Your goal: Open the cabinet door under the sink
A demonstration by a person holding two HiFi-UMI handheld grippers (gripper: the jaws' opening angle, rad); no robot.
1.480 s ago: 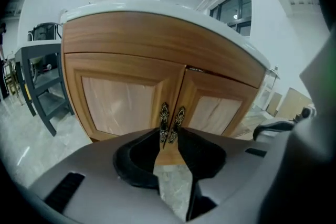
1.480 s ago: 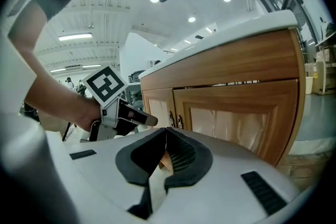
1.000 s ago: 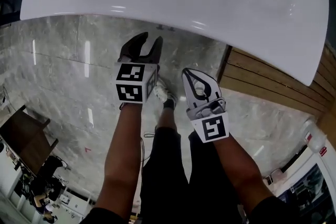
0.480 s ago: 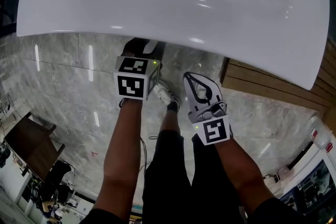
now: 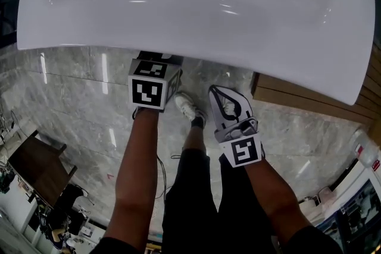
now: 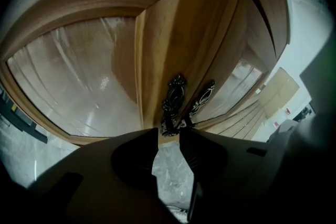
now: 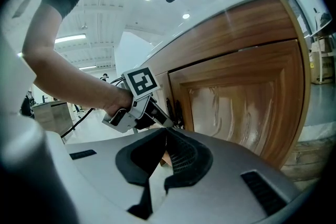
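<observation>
Wooden cabinet door with a glossy raised panel (image 6: 79,76) stands under the white oval sink basin (image 5: 190,3) and fills the 9 o'clock side of the left gripper view. A matching second door (image 6: 245,81) lies toward 3 o'clock. Where the two meet, each carries a dark ornate metal handle: one (image 6: 172,102) just above the jaws, the other (image 6: 202,97) beside it at its 2 o'clock.

The left hand-held gripper (image 6: 169,132) points at the first handle. Its jaws have just been closing and stand moderately apart. The handle's lower end sits at the mouth of the gap, with no pad seen pressing on it.

The head view shows none of this. The basin at 12 o'clock covers the doors and the left jaws, leaving only the marker cube (image 5: 147,93) over the grey marble floor (image 5: 77,86). The right hand-held gripper (image 5: 217,95) hangs at the cube's 4 o'clock, with a white shoe (image 5: 189,109) between them. Its own view shows the tips drawn together on nothing, and also the left gripper seen side-on at the handles, held on a bare forearm (image 7: 68,73).

The cubes bear only black-and-white square patterns. A red-and-white label (image 5: 374,165) at the head view's 4 o'clock edge is too small to read.
</observation>
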